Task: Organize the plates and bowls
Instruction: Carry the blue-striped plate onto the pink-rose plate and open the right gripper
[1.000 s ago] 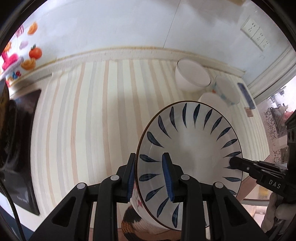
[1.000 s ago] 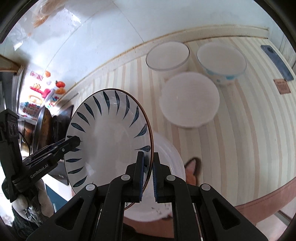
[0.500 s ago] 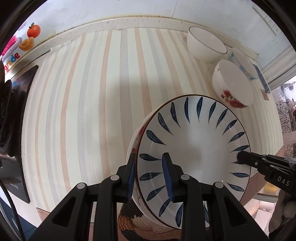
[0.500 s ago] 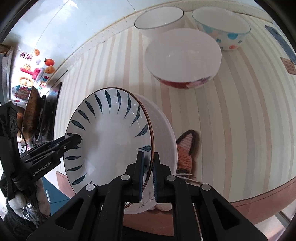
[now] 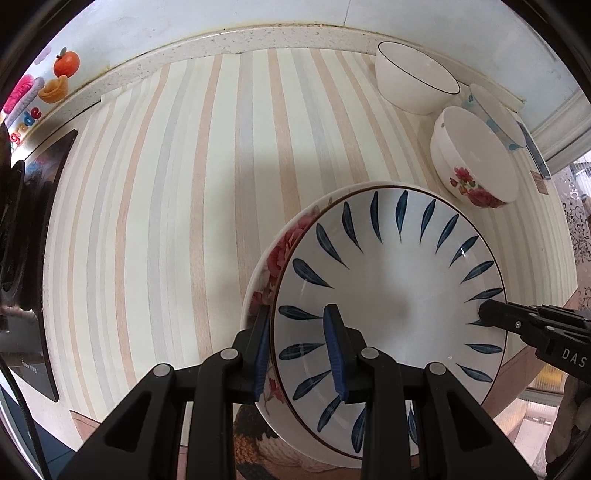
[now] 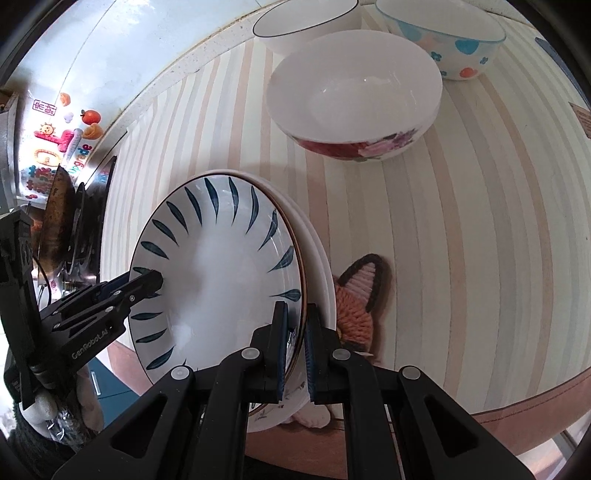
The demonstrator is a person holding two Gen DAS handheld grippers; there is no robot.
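Observation:
A white plate with blue leaf marks (image 5: 388, 295) is held by both grippers just over a white floral-rim plate (image 5: 273, 258) that lies on a fox-shaped mat (image 6: 356, 295). My left gripper (image 5: 299, 350) is shut on the blue-leaf plate's left rim. My right gripper (image 6: 295, 343) is shut on its right rim, and shows at the right in the left wrist view (image 5: 517, 325). The blue-leaf plate (image 6: 221, 273) sits low, nearly nested on the floral plate (image 6: 317, 254). Whether they touch I cannot tell.
A rose-patterned bowl (image 6: 354, 96), a plain white bowl (image 6: 306, 22) and a blue-dotted bowl (image 6: 443, 33) stand at the back right of the striped counter (image 5: 166, 203). A stove with a pan (image 6: 70, 229) is at the left. The counter's front edge is near.
Both grippers have lowered the blue-leaf plate toward the floral plate; the counter and bowls appear closer. Both grips stay the same.

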